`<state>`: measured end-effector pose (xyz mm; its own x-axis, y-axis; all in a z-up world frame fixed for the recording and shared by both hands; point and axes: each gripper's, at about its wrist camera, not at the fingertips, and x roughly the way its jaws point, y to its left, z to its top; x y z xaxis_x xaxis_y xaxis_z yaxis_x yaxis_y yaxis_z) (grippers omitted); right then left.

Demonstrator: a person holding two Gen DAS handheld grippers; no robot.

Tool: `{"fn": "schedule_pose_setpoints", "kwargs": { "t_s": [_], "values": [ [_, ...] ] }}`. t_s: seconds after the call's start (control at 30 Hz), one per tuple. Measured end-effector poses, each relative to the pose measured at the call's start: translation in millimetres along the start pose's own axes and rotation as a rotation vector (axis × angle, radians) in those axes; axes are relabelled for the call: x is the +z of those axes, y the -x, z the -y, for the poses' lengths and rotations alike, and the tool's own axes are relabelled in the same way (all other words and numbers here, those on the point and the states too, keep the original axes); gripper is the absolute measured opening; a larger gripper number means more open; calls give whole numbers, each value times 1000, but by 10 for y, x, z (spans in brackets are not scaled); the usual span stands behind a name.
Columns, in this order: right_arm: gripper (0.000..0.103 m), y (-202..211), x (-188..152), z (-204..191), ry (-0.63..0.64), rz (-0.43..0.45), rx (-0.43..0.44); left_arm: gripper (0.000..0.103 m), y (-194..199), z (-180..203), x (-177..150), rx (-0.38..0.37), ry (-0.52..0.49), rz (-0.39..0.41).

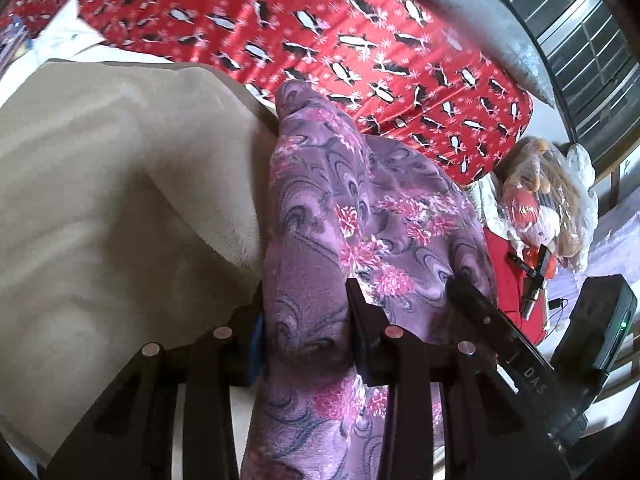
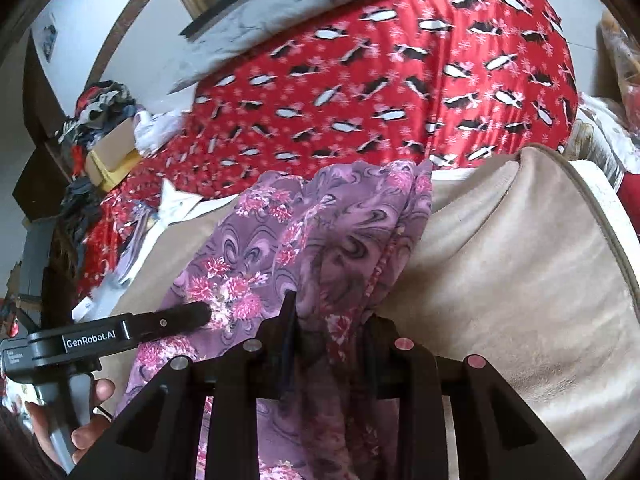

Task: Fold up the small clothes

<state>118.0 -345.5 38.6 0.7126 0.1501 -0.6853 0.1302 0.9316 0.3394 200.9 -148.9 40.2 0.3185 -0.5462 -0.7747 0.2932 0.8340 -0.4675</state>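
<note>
Two grippers work over a bed covered by a red sheet (image 1: 360,40) printed with black-and-white penguins and pale snowflakes; a beige fleece blanket (image 1: 100,200) lies across the near part of it. A grey pillow (image 2: 280,28) lies along the sheet's far edge, with a barred window (image 1: 572,32) beyond it. To one side sits a clear plastic bag of soft toys (image 1: 548,208); at the other end of the bed a pile of clothes (image 2: 100,104) rests on a cardboard box (image 2: 112,152).

The purple floral garment (image 1: 360,220) is bunched over the beige blanket, between and around both tools. In the left wrist view a thick fold of it runs straight through the left gripper (image 1: 306,320), whose jaws clamp that fold from either side. In the right wrist view a gathered, seamed edge of the same cloth passes between the jaws of the right gripper (image 2: 332,320), set narrow and pinching it. The left gripper's finger tip presses into the flowers just beside the right tool
</note>
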Motion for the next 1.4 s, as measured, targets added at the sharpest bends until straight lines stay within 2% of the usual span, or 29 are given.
{"fn": "schedule_pose_setpoints", "kwargs": {
  "t_s": [0.23,0.37,0.43,0.47,0.5,0.53,0.6,0.67,0.7,0.77,0.8,0.83,0.87,0.97,1.03,1.1,1.23,1.27,1.3,1.33,1.4],
  "values": [
    [29,95,-192,-327,-19,-7,14,34,269,-144,-112,0,20,-1],
    [29,40,-276,-348,-60,-46,-37,36,232,-322,-164,-7,68,-76],
    [28,49,-344,-364,-77,-53,-67,36,351,-375,-205,-64,69,-50],
    [26,69,-364,-391,-72,-47,-54,36,422,-374,-215,-76,58,-31],
    [17,111,-378,-446,-60,-32,-34,36,502,-356,-223,-82,29,-7],
    [12,177,-371,-536,-40,-6,-9,36,574,-331,-239,-70,-11,19],
    [7,257,-322,-665,-23,18,38,47,627,-322,-267,5,-78,52],
    [7,262,-256,-743,-20,2,46,55,541,-437,-286,75,-75,41],
    [11,240,-246,-750,-15,-6,10,55,486,-507,-294,81,-55,25],
    [17,144,-278,-665,-29,-41,-65,55,279,-734,-317,43,30,-56],
    [28,86,-314,-567,-54,-70,-92,55,211,-798,-330,32,58,-79],
    [46,43,-361,-450,-88,-91,-113,55,106,-869,-343,18,90,-115],
    [53,10,-415,-319,-127,-107,-123,55,31,-905,-356,7,109,-141],
    [55,-15,-580,72,-248,-115,-104,55,-233,-930,-396,-55,155,-214],
    [67,-36,-641,242,-294,-120,-92,55,-359,-883,-396,-80,160,-240],
    [70,-92,-688,360,-310,-133,-89,58,-474,-824,-397,-108,161,-259],
    [74,-289,-768,494,-349,-162,9,59,-683,-712,-388,-120,168,-284],
    [74,-341,-778,501,-355,-173,18,59,-676,-669,-381,-115,152,-267],
    [71,-379,-807,490,-359,-178,24,54,-653,-640,-371,-101,134,-254],
    [55,-396,-816,468,-349,-170,26,49,-616,-585,-369,-71,109,-235],
    [34,-338,-773,337,-266,-122,-15,37,-528,-499,-360,-50,74,-197]
  ]
}}
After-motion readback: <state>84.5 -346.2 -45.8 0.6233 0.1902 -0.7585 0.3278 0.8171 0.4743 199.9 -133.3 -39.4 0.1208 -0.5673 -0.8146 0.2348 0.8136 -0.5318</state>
